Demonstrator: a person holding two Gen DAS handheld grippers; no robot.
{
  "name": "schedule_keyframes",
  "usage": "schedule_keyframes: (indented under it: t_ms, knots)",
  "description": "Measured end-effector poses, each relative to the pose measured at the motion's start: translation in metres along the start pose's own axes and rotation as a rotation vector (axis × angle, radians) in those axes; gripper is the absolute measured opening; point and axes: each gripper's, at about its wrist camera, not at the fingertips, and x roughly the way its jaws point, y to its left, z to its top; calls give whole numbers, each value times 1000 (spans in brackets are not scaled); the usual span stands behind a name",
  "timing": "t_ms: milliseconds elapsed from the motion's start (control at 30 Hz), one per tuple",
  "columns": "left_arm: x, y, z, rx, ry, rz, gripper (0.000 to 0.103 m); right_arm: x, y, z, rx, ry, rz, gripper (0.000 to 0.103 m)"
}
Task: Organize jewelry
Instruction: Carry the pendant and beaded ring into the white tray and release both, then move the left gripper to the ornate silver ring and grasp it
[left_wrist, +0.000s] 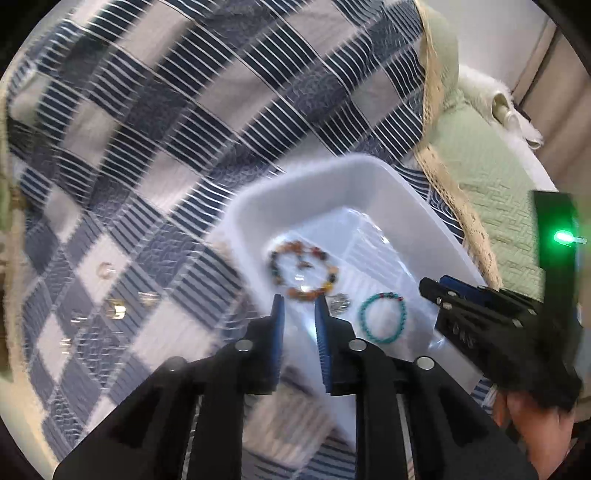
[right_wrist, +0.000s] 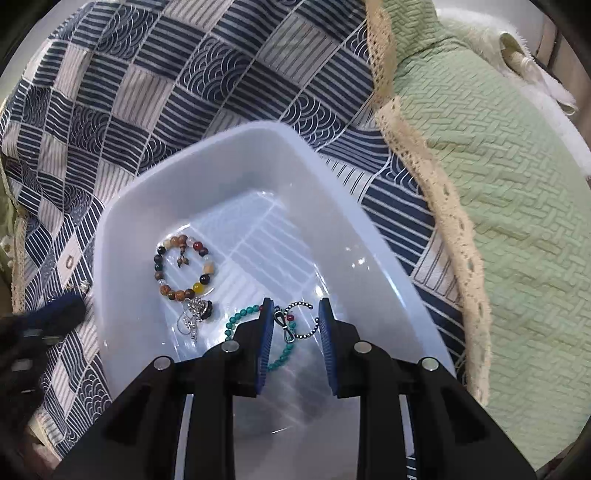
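A white plastic bin (right_wrist: 155, 192) sits on a blue patchwork cloth. In it lie a multicolour bead bracelet (right_wrist: 183, 267), a turquoise bead bracelet (right_wrist: 242, 314) and a silver trinket (right_wrist: 194, 314). My right gripper (right_wrist: 295, 308) is open above the bin, with a dark beaded ring with a bow charm (right_wrist: 295, 321) lying between its fingers. My left gripper (left_wrist: 299, 304) is open and empty over the bin's left rim (left_wrist: 236, 206), near the multicolour bracelet (left_wrist: 303, 271). The turquoise bracelet (left_wrist: 382, 317) lies to its right. Several small rings (left_wrist: 114, 308) lie on the cloth to the left.
The patchwork cloth (left_wrist: 166, 110) covers most of the surface. A green quilted blanket (right_wrist: 498, 184) with a lace edge lies to the right. The right gripper (left_wrist: 491, 317) shows in the left wrist view at the bin's right side.
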Motion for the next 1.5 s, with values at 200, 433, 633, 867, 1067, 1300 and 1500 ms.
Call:
schedule_keyframes:
  t_ms: [200, 433, 633, 867, 1067, 1300, 1500]
  knots:
    - [-29, 36, -11, -16, -39, 61, 18, 19, 2, -1, 0, 46, -25, 25]
    - [-41, 53, -16, -26, -63, 64, 21, 30, 4, -4, -10, 79, -59, 26]
    - [-35, 61, -17, -41, -55, 61, 23, 24, 10, -4, -38, 64, -110, 51]
    - [-54, 89, -13, -97, -92, 62, 33, -27, 40, -4, -76, -60, -67, 56]
    - [-71, 142, -13, -150, -109, 138, 59, -60, 112, -12, -234, -171, -48, 70]
    - [-47, 221, -25, -237, -121, 226, 81, -48, 187, -19, -335, -166, -5, 82]
    - [1, 254, -26, -319, -33, 224, 81, -37, 210, -28, -352, -123, 31, 83]
